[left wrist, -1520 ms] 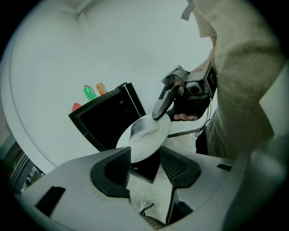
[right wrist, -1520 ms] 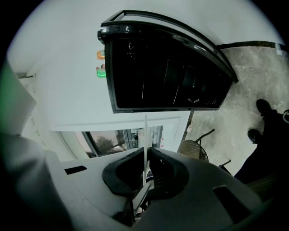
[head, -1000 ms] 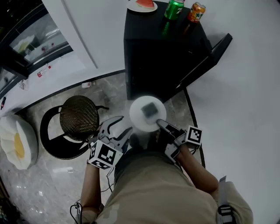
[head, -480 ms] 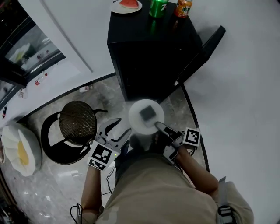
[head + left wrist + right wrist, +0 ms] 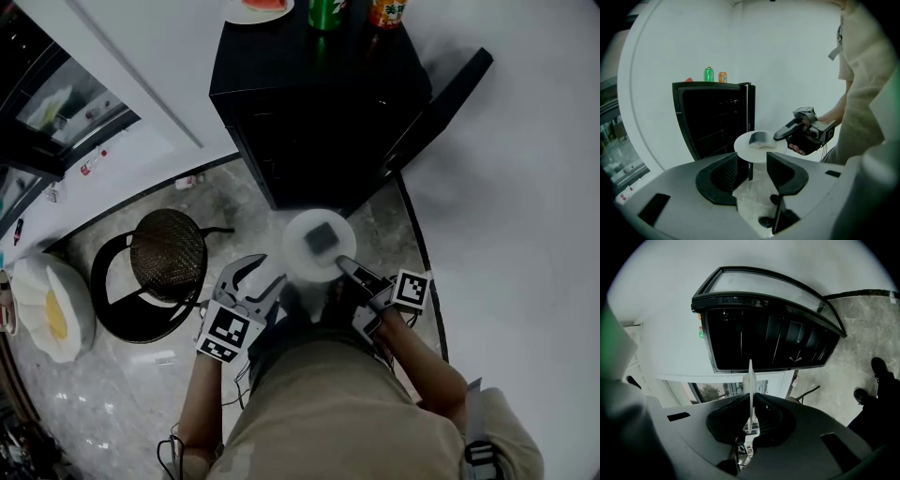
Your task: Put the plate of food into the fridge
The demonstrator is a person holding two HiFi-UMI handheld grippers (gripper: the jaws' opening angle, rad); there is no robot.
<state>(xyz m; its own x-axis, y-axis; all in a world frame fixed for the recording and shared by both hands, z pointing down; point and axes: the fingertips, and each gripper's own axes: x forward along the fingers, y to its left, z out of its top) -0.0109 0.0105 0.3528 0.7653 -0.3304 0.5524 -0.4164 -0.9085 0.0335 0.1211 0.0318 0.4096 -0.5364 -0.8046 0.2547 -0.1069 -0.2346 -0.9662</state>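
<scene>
A white plate [image 5: 302,251] carrying a grey piece of food [image 5: 322,237] is held just in front of the open black fridge [image 5: 309,112]. My right gripper [image 5: 344,267] is shut on the plate's near rim; in the right gripper view the plate [image 5: 750,390] shows edge-on between the jaws, with the dark fridge interior [image 5: 773,343] ahead. My left gripper [image 5: 262,279] stands open and empty to the left of the plate. The left gripper view shows the plate [image 5: 747,147], the food [image 5: 759,138] and the right gripper [image 5: 785,135] beyond my open left gripper [image 5: 752,169].
The fridge door [image 5: 441,103] swings open to the right. On the fridge top stand a green can [image 5: 325,11], an orange can [image 5: 387,11] and a plate of watermelon [image 5: 258,7]. A black round stool [image 5: 167,253] stands at the left, and a white and yellow thing [image 5: 52,309] lies beyond it.
Both grippers and the plate have come a little nearer the fridge front. The right gripper's hold on the plate is the same, and the left gripper stays open.
</scene>
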